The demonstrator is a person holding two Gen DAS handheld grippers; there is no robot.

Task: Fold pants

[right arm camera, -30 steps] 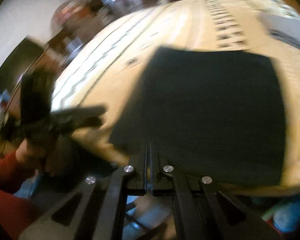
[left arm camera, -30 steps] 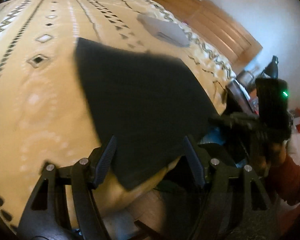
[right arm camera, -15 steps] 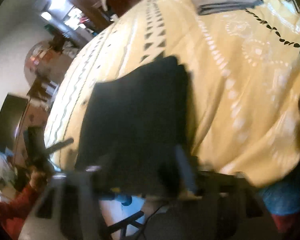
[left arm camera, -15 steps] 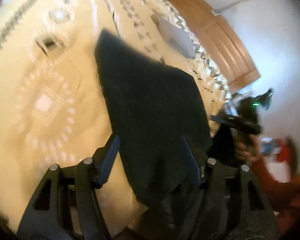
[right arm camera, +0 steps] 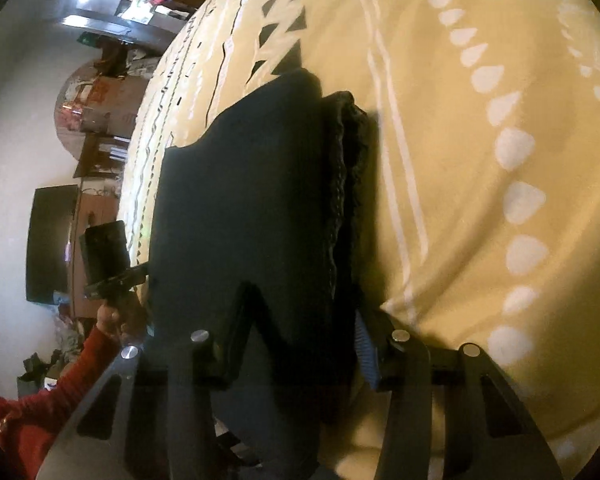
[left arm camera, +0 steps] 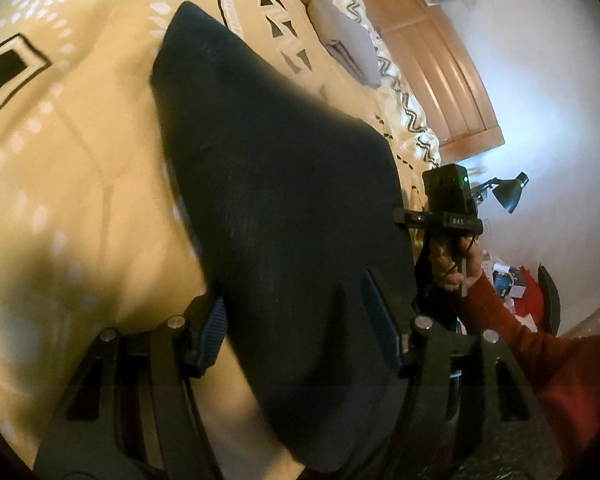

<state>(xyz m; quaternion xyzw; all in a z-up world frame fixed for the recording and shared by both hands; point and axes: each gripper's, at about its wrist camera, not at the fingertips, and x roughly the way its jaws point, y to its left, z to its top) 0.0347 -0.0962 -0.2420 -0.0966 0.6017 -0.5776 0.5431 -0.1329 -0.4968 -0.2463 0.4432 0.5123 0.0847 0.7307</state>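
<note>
Pants nearly folded, both grippers at the near edge.

I see the dark navy folded pants (left arm camera: pixel 284 200) lying as a compact stack on the yellow patterned bedspread (left arm camera: pixel 68 168), near its edge, layers showing along one side. My left gripper (left arm camera: pixel 300 332) stands about half open astride the near corner, pads not pressing. My right gripper (right arm camera: pixel 296 332) has just been closing from a wider spread, cloth between its jaws, yet no pinch shows. I judge one last fold or tidy remains. A folded grey garment (left arm camera: pixel 348 44) lies farther off.
</note>
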